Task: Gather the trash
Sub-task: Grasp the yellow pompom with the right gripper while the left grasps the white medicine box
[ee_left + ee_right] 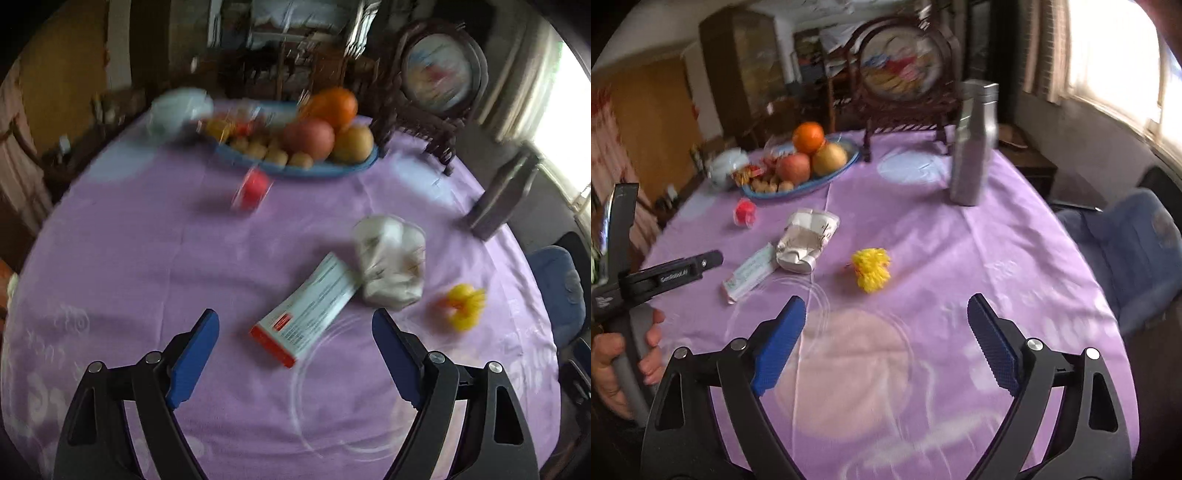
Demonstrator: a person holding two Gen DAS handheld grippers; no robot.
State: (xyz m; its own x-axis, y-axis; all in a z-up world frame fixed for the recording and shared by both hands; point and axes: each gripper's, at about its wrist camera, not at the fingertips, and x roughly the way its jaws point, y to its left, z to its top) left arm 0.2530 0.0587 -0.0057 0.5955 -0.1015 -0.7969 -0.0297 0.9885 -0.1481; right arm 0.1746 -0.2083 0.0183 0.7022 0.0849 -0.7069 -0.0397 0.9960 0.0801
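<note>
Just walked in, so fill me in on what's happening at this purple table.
A person holds a two-finger gripper in each hand over the purple tablecloth, collecting trash. Both the left gripper and right gripper have open jaws with nothing between them. Nothing is picked up yet: the flat white and red cardboard box, crumpled white paper carton, frilly yellow wrapper and small red wrapper all lie on the cloth. The blue fruit tray and tall silver bottle stand behind.

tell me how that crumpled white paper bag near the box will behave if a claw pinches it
The crumpled white paper bag looks creased and hollow, so it will probably collapse further under the pads rather than resist. It seems light for its bulk and likely slides on the purple tablecloth if nudged. Its lumpy shape makes rolling unlikely.
</note>
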